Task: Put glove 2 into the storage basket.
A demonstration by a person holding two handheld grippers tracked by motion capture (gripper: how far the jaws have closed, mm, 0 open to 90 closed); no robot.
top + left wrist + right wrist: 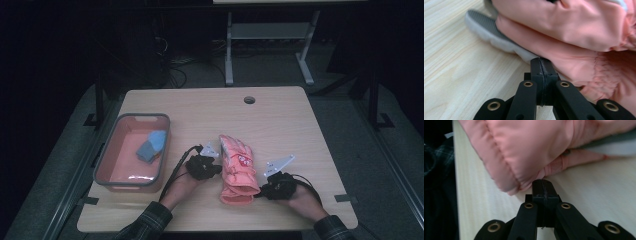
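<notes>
**Glove flanked by both grippers, not yet lifted**

Pink glove point(237, 169) lies flat on the wooden table point(280, 120), near its front edge, cuff toward the person. Left gripper point(216, 161) sits at the glove's left side; in the left gripper view its jaws are pressed fully together, tips touching the grey palm edge, with no fabric seen between them. Right gripper point(261, 181) sits by the cuff on the right; jaws likewise closed tight, tips just at the hem, gripping nothing. A blue-grey glove point(151, 145) already rests in the grey-rimmed bin point(102, 155) at left. Judgement: one item binned; the pink one is not yet grasped, carried or dropped in.
</notes>
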